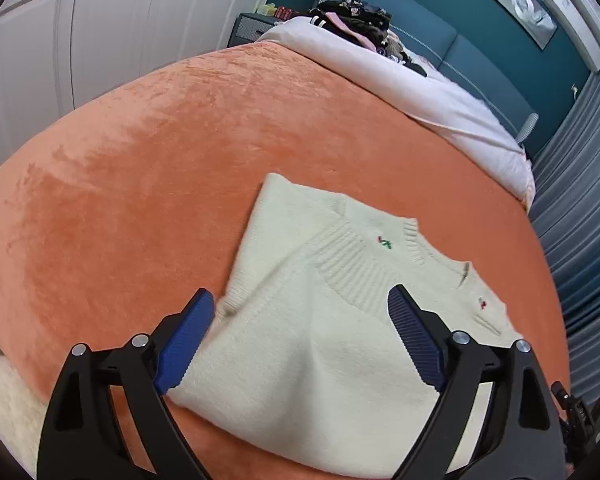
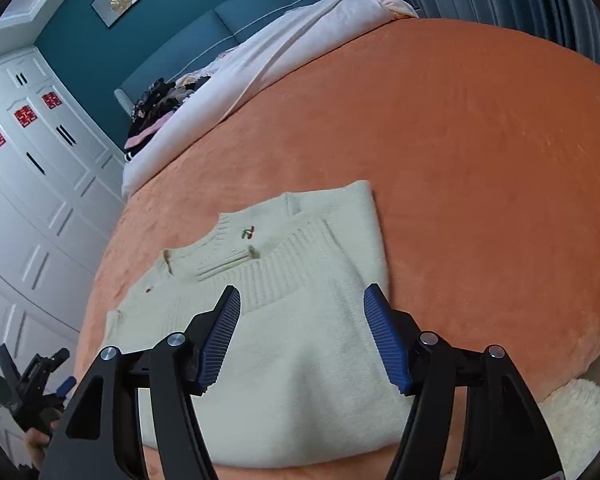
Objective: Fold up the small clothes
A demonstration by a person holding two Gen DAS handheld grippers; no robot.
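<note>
The left claw (image 1: 300, 336) stands wide open, its two blue ribbed pads spread far apart and holding nothing; the right claw (image 2: 302, 338) is open too, a little less wide, and also empty; no cloth is pinched between the pads of either one. Both claws point downward and forward over the near part of the cream knitted sweater (image 1: 332, 320), which lies flat on the orange plush blanket (image 1: 180, 140) of the bed; I cannot tell whether the pads touch the knit or only hang above it.

The sweater looks already folded in part: a ribbed band (image 2: 284, 276) lies across its middle, and beyond it the ribbed collar with a small red and green embroidered mark (image 2: 247, 233) points to the far side. So the garment reaches from just under the claws away toward the far side, while its wider measure runs left to right between the two claws; the left claw is nearer the left edge, the right claw nearer the right edge, and each has about half of the near hem on its own side.

In my judgement the next move depends on this: the near hem is the closest edge for both claws, so each may take its own corner and carry it toward the collar.

Farther away lie a white duvet (image 1: 440, 100) and a dark pile of clothes (image 1: 356, 16) against the teal headboard (image 1: 480, 52).
</note>
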